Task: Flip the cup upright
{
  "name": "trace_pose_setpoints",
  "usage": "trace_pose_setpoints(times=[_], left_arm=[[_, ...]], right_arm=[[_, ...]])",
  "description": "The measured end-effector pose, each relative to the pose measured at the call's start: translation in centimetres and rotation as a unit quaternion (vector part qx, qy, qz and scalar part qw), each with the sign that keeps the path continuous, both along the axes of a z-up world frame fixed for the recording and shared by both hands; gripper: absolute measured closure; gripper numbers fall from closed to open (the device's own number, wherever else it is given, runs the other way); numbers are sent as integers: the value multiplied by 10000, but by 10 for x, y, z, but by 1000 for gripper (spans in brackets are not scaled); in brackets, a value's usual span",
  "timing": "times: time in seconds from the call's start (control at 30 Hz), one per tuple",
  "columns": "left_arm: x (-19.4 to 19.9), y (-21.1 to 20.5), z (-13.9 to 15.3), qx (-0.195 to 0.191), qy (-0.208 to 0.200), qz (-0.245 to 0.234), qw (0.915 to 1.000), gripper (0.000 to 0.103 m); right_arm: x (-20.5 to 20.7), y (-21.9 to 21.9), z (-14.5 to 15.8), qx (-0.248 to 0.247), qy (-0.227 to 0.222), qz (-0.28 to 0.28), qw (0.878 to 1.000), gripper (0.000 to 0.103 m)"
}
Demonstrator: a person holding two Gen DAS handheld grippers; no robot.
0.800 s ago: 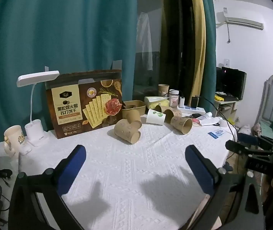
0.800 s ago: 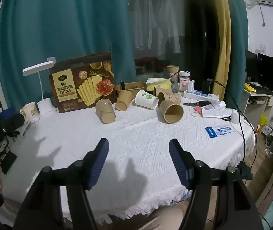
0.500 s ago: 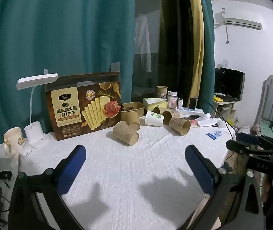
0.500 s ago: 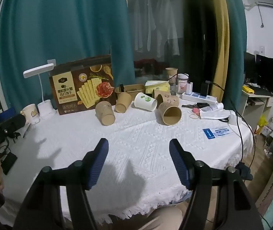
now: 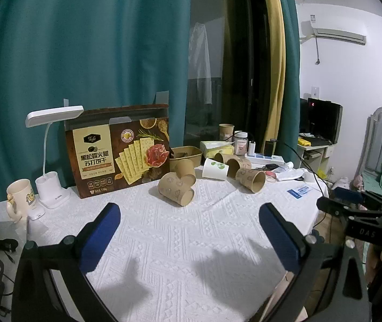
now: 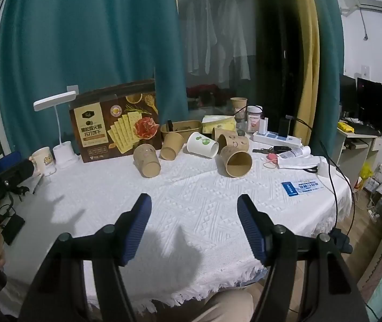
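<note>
Brown paper cups [image 6: 236,158] with faint printed faces lie on a white diamond-embossed tablecloth [image 6: 191,196] before teal curtains [image 6: 83,40].

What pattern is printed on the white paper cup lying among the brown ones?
Green blobs, leaf-like, on the white paper cup; clearest in the right wrist view.

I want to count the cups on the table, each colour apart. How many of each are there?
Brown paper cups: 6
White paper cup: 1
Cream mug: 1
Total: 8
</note>
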State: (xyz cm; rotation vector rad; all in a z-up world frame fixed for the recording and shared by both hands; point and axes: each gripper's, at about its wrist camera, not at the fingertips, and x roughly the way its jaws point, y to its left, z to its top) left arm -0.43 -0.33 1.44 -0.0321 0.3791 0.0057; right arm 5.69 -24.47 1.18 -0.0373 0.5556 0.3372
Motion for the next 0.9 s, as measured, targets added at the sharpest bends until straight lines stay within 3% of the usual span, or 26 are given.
trace_pose_setpoints(times=[0.9], left_arm=[[0, -3, 7, -37, -68, -33, 10000, 0]], right_arm=[[-2, -1, 0, -12, -26, 10, 10000, 38]])
